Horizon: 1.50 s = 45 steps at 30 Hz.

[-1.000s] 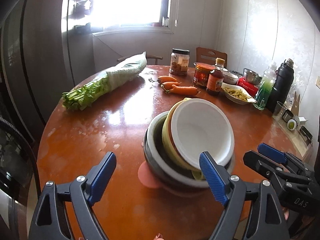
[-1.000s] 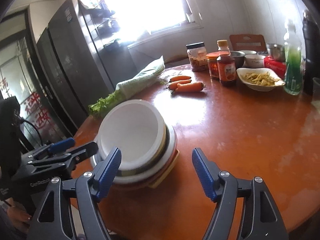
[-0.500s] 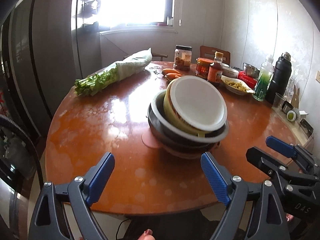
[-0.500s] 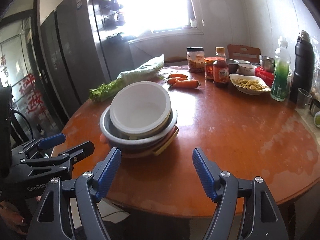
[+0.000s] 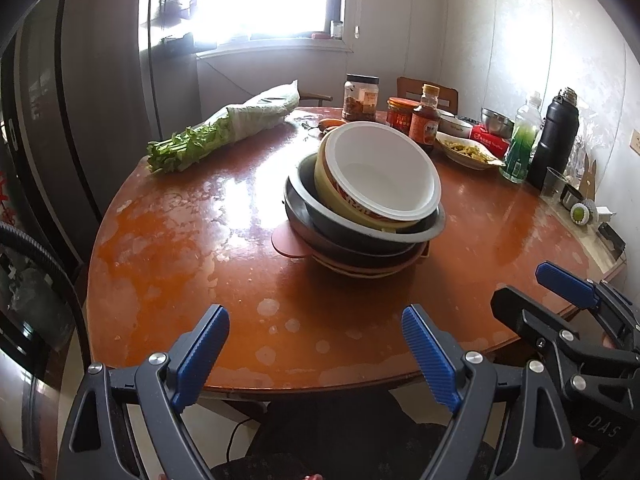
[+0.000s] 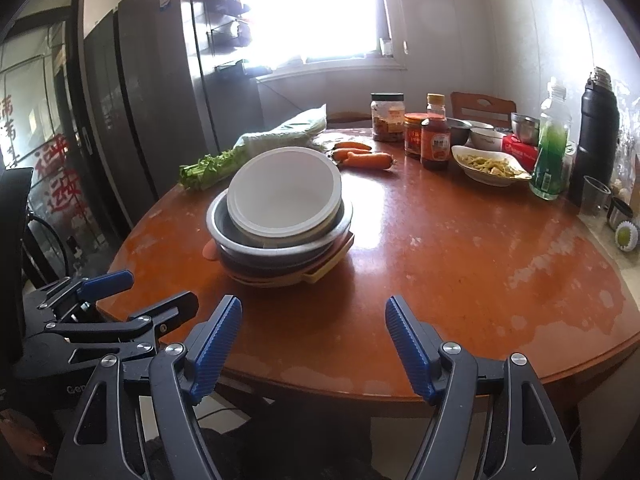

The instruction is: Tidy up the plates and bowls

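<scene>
a: both grippers have pulled back from the stack since a second ago; then their blue pads flanked the bowls, now they sit over the near edge of the table (image 5: 168, 240), well short of the dishes.

b: where's the stack now?

a: same spot on the round brown table, about mid-table toward the near side. white bowl (image 5: 384, 168) on top, tilted, nested in a yellow-sided bowl, that in a steel bowl (image 6: 280, 240), then a darker bowl and pinkish plates (image 5: 360, 270) at the bottom. a pink tab sticks out on the stack's left in the left wrist view.

b: and the jaws?

a: left gripper (image 5: 316, 350) is spread wide with nothing between its pads. right gripper (image 6: 314, 344) is also released, empty, a bit narrower. in the left view the right gripper shows at the lower right, off the table rim; in the right view the left one sits at the lower left, also off the rim.

b: anything else on the table?

a: bagged leafy greens (image 5: 224, 132) at the far left, carrots (image 6: 362, 158) just behind the stack, a jar (image 6: 387, 117), a red-lidded jar and a sauce bottle (image 6: 435, 138) beyond them. on the right a dish of food (image 6: 490, 166), a green bottle (image 6: 552, 148) and a black flask (image 6: 596, 132). none of it touches the stack.
</scene>
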Available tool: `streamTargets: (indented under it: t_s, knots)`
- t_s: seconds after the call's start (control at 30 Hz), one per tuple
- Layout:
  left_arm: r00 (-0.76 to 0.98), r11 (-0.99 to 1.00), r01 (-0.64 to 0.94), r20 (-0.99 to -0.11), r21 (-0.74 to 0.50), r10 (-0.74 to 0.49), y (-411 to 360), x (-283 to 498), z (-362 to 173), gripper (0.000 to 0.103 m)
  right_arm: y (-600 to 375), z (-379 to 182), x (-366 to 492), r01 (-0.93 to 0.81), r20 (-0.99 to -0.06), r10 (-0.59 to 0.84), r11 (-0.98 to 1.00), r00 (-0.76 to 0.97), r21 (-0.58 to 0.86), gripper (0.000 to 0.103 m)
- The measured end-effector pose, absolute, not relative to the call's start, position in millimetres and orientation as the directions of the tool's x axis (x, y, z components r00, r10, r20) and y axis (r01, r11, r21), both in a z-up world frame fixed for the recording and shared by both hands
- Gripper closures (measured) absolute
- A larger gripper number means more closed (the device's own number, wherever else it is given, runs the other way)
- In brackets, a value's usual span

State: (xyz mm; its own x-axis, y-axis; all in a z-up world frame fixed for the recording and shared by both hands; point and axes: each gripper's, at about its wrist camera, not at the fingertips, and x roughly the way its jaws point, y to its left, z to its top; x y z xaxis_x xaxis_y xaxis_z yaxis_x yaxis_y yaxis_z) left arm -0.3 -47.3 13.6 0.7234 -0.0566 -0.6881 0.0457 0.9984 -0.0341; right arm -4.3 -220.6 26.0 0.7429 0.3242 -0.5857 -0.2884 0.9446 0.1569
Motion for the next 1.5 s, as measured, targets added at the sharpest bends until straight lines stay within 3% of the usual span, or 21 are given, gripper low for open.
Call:
streamTargets:
  t_s: [1.5]
  knots:
    - [0.702,1.000,0.030,-0.712,0.002,-0.019,-47.0,0.3,3.8,0.015,-219.6,20.0,-6.0,-0.281,-0.587,0.328,0.944,0.740,0.173,0.027]
